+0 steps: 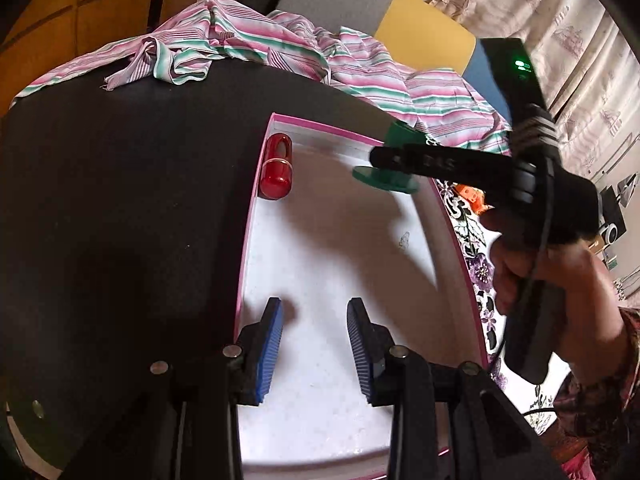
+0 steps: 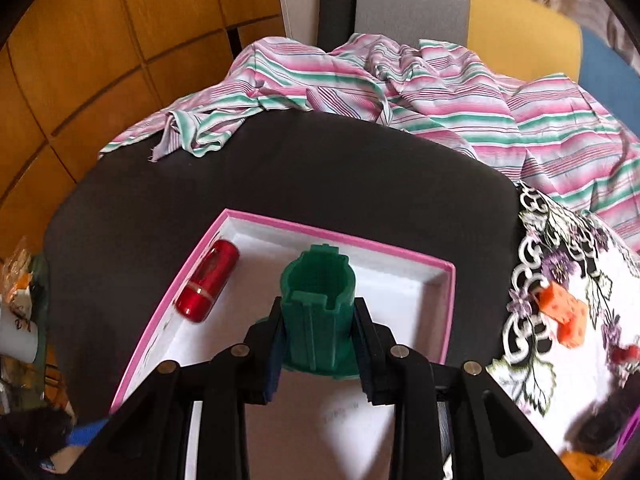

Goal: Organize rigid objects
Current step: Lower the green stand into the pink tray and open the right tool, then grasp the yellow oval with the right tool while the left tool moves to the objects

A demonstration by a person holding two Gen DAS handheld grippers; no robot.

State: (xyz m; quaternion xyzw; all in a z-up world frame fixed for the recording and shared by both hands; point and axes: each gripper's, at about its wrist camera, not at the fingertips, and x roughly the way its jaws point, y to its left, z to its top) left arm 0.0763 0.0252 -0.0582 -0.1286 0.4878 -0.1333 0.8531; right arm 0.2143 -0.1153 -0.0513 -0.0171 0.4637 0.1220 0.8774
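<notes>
Jaws of the right gripper [image 2: 318,344] clamp the green tower [image 2: 318,312], tilted downward.

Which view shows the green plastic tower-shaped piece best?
Right wrist view: the green plastic tower-shaped piece sits centred between the right gripper pads, its hollow top and ribbed side clear, over the pink-rimmed white box. The left wrist view shows only its base disc and part of its body, behind that gripper's finger.

Light: daylight was bright on the white box floor [image 1: 320,264], dim over the black table [image 1: 120,200].
Shadows: a hard one fell beyond the left tongs [image 1: 316,344].
Blur: the right hand [image 1: 560,264] smeared.
Edges: fisheye-bent, black corners.
</notes>
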